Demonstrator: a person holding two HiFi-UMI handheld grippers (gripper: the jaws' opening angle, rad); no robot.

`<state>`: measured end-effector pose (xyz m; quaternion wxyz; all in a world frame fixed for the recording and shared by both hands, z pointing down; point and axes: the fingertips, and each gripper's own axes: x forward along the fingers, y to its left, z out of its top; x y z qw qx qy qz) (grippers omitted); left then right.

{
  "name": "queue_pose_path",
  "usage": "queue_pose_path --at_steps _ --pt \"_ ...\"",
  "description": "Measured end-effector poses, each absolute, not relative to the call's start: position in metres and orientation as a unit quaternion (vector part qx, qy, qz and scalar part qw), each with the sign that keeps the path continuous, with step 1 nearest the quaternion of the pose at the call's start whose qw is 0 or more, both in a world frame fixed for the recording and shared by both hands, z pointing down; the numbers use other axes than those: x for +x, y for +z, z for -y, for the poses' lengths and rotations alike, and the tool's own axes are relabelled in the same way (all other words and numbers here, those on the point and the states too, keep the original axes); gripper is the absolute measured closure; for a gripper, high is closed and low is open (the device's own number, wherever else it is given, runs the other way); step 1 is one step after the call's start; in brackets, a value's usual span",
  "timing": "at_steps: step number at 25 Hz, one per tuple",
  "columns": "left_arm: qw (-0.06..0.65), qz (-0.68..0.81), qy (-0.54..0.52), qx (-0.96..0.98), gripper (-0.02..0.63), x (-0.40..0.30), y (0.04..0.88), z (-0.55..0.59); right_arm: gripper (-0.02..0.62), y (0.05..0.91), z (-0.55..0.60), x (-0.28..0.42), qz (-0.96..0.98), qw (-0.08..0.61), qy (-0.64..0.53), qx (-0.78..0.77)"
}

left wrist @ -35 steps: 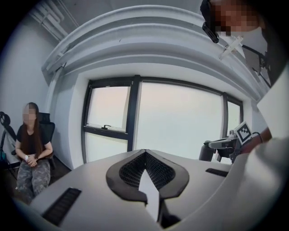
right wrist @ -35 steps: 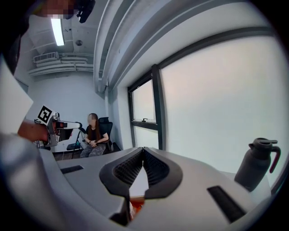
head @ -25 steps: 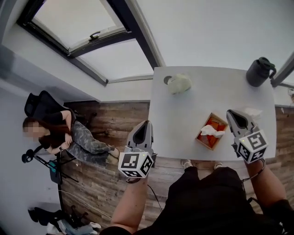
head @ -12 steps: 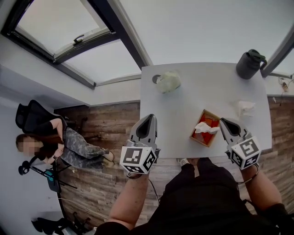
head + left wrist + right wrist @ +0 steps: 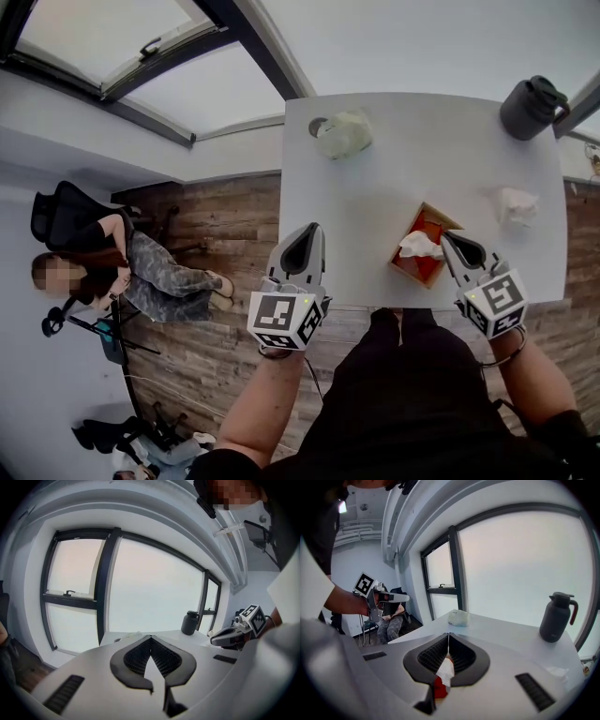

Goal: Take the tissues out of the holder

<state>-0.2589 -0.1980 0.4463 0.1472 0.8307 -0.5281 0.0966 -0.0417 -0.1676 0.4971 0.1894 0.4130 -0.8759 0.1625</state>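
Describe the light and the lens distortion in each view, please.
Head view: soft even daylight, edges of the table bowed by the wide lens. Left gripper view: the window is washed out, corners black. Right gripper view: same glare, the jug dark against it.

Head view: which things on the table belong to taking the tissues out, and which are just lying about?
Job: wooden holder, white tissue sticking out of it, right gripper beside it.
Lying about: loose tissue (perhaps already pulled), pale crumpled wad, dark jug.
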Motion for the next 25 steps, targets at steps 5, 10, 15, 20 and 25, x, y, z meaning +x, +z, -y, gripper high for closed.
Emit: queue_pose_path --at_steps 5,10,15,20,25 --pt "0.154 0.522 0.097 0.834 0.601 -0.250 0.461 0.197 0.589 0.516 0.165 -0.055 0.886 0.193 0.186 0.378" --pt "0.159 0.522 0.102 0.832 0.601 -0.249 0.480 0.202 0.588 0.541 0.158 -0.061 0.885 0.230 0.192 0.356" --pt "0.175 0.521 0.105 0.829 0.601 -0.248 0.499 0.203 0.526 0.563 0.151 -0.064 0.880 0.262 0.197 0.343" --pt "0.184 0.522 0.110 0.826 0.601 -0.248 0.510 0.203 0.476 0.582 0.150 -0.067 0.875 0.296 0.194 0.331" --pt "0.191 0.515 0.118 0.828 0.601 -0.242 0.521 0.200 0.463 0.594 0.147 -0.067 0.869 0.328 0.193 0.316"
